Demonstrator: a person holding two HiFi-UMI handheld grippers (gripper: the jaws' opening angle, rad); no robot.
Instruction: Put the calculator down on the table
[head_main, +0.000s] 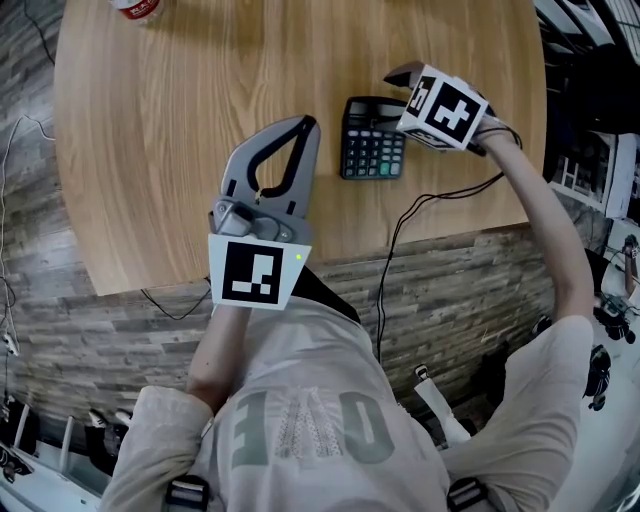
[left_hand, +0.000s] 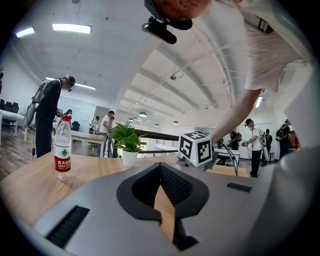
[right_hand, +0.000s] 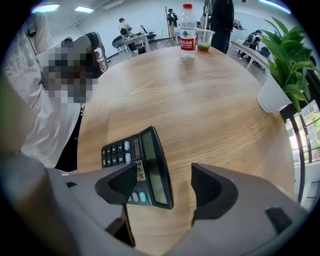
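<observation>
A dark desk calculator (head_main: 372, 150) lies flat on the round wooden table (head_main: 180, 120), right of centre. My right gripper (head_main: 393, 96) points down over its far end, jaws open. In the right gripper view the calculator (right_hand: 150, 155) rests on the wood between the jaws of the right gripper (right_hand: 165, 185); the left pad overlaps its key side and the right pad stands apart from it. My left gripper (head_main: 308, 124) hovers level near the table's front edge, left of the calculator, shut with nothing in it. In its own view the left gripper (left_hand: 161, 167) has its tips meeting.
A water bottle (head_main: 138, 8) stands at the far left of the table, the same bottle (right_hand: 188, 25) beside a cup (right_hand: 203, 37). A potted plant (right_hand: 285, 60) sits at the table's edge. A black cable (head_main: 400, 230) hangs off the front edge. People stand in the background.
</observation>
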